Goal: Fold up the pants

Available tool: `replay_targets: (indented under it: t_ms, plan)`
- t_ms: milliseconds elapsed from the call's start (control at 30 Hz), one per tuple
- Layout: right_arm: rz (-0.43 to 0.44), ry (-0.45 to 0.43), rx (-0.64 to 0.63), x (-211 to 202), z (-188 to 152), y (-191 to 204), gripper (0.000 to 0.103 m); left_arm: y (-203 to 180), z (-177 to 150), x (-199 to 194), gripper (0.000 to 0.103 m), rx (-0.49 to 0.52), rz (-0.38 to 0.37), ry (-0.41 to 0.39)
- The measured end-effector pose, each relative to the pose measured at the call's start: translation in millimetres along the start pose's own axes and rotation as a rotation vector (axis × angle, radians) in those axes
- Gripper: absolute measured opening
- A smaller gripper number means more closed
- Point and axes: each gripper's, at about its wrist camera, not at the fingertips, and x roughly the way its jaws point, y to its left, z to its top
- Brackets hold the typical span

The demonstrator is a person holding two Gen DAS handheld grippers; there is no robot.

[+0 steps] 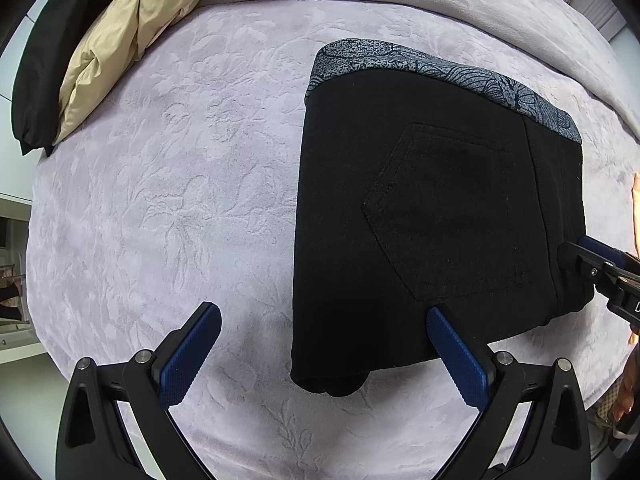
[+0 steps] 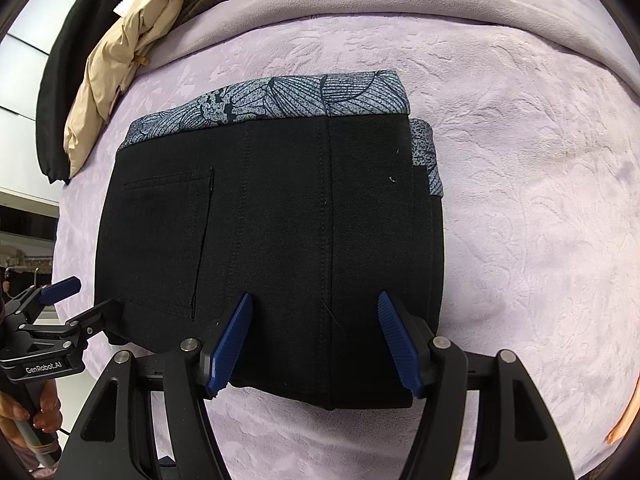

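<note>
The black pants [image 1: 432,216] lie folded into a compact block on the lilac blanket [image 1: 180,184], with a grey patterned lining [image 1: 400,60] showing along the far edge. They also show in the right wrist view [image 2: 280,220]. My left gripper [image 1: 324,316] is open at the block's near left corner, its right pad [image 1: 456,356] over the black cloth. My right gripper [image 2: 314,304] is open over the near edge of the block. Each gripper shows in the other's view, the right gripper [image 1: 576,256] at the right edge and the left gripper [image 2: 86,296] at the left edge.
A beige jacket [image 1: 120,40] and a black garment [image 1: 44,60] lie heaped at the far left of the bed. A plain lilac blanket fold [image 2: 400,4] runs along the far side. White furniture [image 1: 16,280] stands left of the bed.
</note>
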Motion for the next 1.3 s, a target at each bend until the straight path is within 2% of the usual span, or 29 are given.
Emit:
replay_targets:
  t_ms: [700, 733, 1300]
  plan:
    - [0.002, 0.0, 0.003, 1.5, 2.4, -0.9, 0.071, -0.9, -4.5, 0.5, 0.103, -0.001, 0.002, -0.007]
    - [0.001, 0.0, 0.003, 1.5, 2.1, -0.6, 0.071, -1.0, -4.5, 0.5, 0.103, 0.049, -0.024, -0.01]
    - [0.011, -0.004, 0.004, 2.3, 1.3, 1.2, 0.074, 0.1, -6.3, 1.1, 0.103, 0.051, -0.026, -0.01]
